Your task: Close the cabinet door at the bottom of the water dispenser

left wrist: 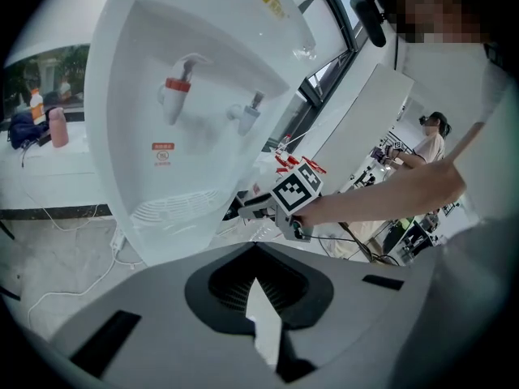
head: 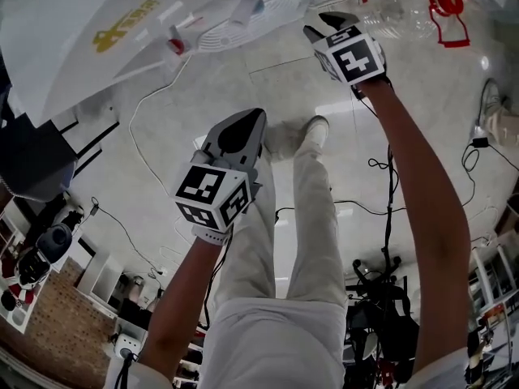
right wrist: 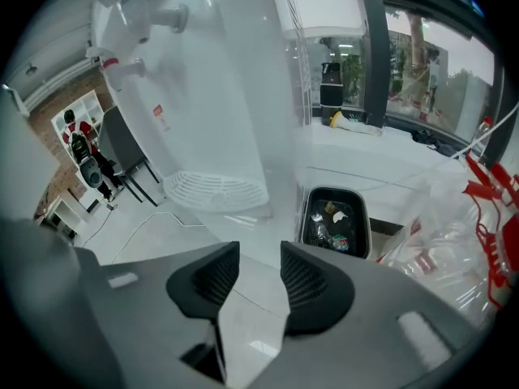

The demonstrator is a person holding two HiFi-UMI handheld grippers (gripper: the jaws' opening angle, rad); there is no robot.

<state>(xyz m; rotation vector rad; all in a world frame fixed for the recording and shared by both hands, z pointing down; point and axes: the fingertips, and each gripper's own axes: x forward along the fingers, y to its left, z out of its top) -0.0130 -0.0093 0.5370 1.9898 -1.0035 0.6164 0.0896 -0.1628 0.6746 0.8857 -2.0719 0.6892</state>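
Note:
The white water dispenser (head: 97,31) lies across the upper left of the head view, with its red tap (head: 174,45) and drip grille (head: 235,23) showing. Its taps and grille also face the left gripper view, where the dispenser (left wrist: 203,79) fills the left, and the right gripper view, where the dispenser (right wrist: 211,96) stands close. I cannot make out the bottom cabinet door. My left gripper (head: 247,120) hangs over the floor, shut and empty, short of the dispenser. My right gripper (head: 331,19) is further ahead by the dispenser's base, open with only floor between its fingers.
A black bin (right wrist: 335,217) with rubbish stands right of the dispenser. Clear bags with red print (head: 422,6) lie beyond it. A white cable (head: 142,136) trails on the tiled floor. A dark chair (head: 32,160) is at the left. My legs (head: 276,241) are below.

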